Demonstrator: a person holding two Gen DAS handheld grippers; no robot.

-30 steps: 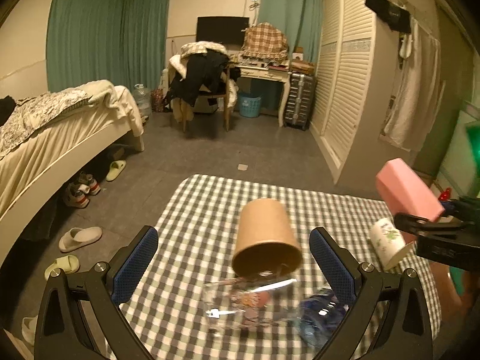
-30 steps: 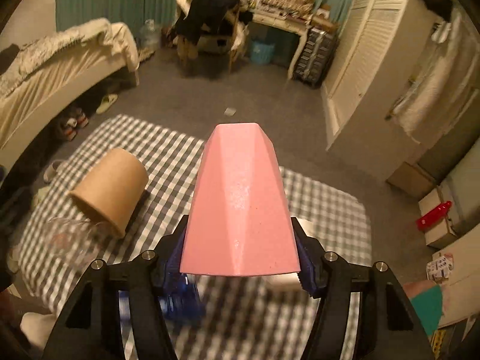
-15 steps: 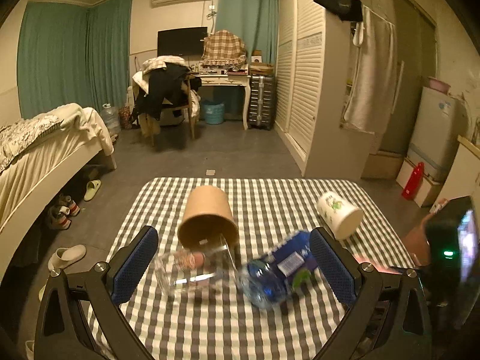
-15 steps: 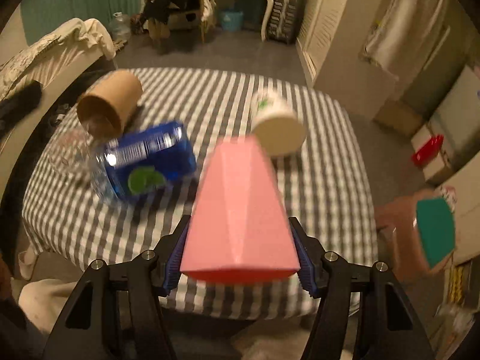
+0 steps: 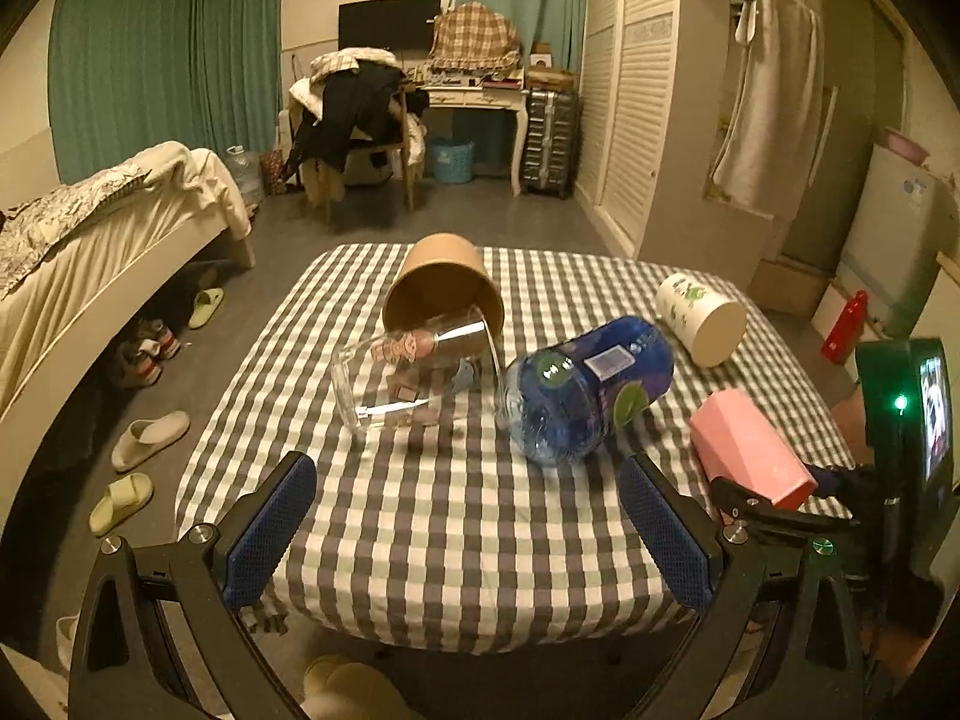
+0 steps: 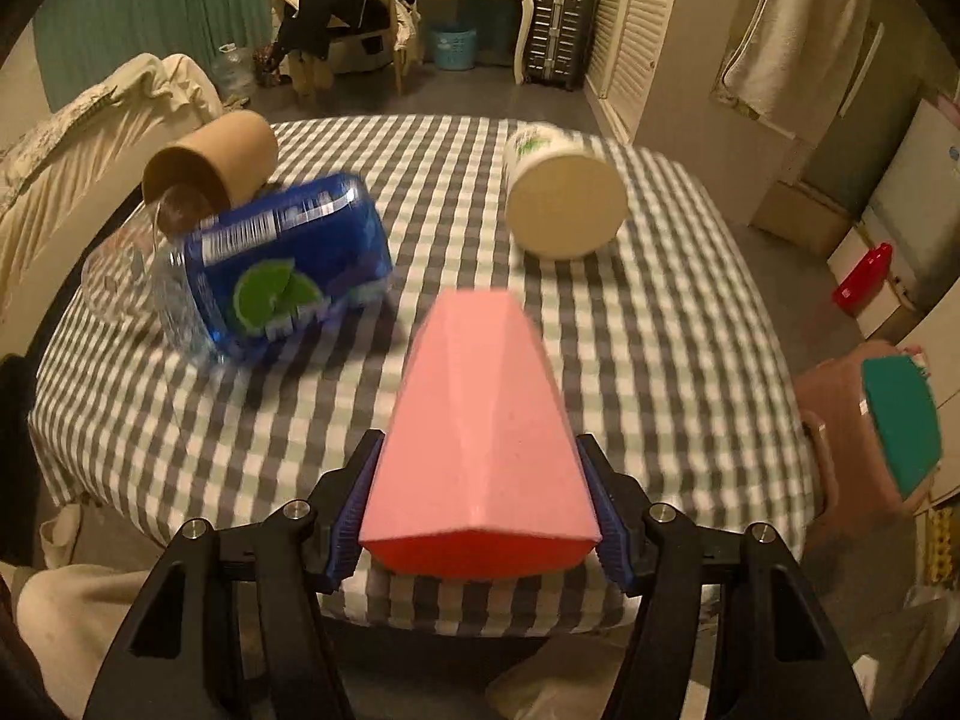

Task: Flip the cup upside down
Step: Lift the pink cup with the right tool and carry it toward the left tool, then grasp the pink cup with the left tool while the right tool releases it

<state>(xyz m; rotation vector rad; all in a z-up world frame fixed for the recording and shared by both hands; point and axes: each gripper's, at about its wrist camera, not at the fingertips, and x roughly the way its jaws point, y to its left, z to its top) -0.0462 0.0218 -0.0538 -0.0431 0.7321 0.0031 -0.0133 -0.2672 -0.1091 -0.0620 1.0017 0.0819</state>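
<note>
My right gripper (image 6: 480,516) is shut on a pink faceted cup (image 6: 483,432), held on its side above the near right part of the checked table (image 6: 660,330). The pink cup also shows in the left wrist view (image 5: 750,450). My left gripper (image 5: 468,528) is open and empty over the table's near edge. A brown paper cup (image 5: 444,288), a clear glass (image 5: 408,378), a blue bottle (image 5: 588,390) and a white printed cup (image 5: 699,318) all lie on their sides on the table.
A bed (image 5: 90,240) stands to the left with slippers (image 5: 150,432) on the floor beside it. A chair piled with clothes (image 5: 354,114) and a desk (image 5: 474,96) stand at the back. A wardrobe (image 5: 630,90) lines the right wall.
Both grippers have pulled back toward the table's near edge. The right gripper has lowered the pink cup and turned it, still shut on it. The left gripper stays open.
</note>
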